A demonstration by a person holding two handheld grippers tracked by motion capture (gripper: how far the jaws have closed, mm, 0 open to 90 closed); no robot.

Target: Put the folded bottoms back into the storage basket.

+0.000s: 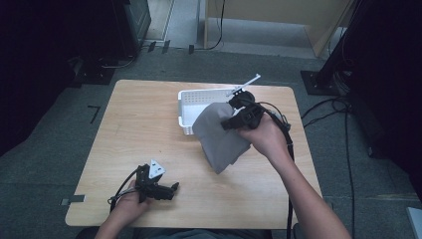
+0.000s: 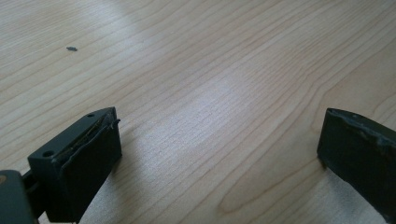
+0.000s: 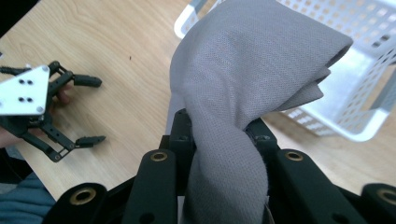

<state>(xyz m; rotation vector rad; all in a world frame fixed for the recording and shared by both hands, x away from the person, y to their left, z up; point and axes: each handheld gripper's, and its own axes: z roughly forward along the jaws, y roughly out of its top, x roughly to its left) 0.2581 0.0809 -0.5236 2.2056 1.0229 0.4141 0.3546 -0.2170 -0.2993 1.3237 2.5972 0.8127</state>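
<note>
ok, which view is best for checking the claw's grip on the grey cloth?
Right gripper view: the grey cloth is pinched between the right claw's jaws, close up. High view shows the cloth draped below that claw by the white basket. Left gripper view looks at bare table.

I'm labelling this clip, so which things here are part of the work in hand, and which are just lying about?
Part of the work:
- grey knit cloth, clamped in the right tool
- white perforated plastic basket behind it

Just lying about:
- left tool, open, resting on the pale wooden table
- black cables on the grey carpet floor
</note>
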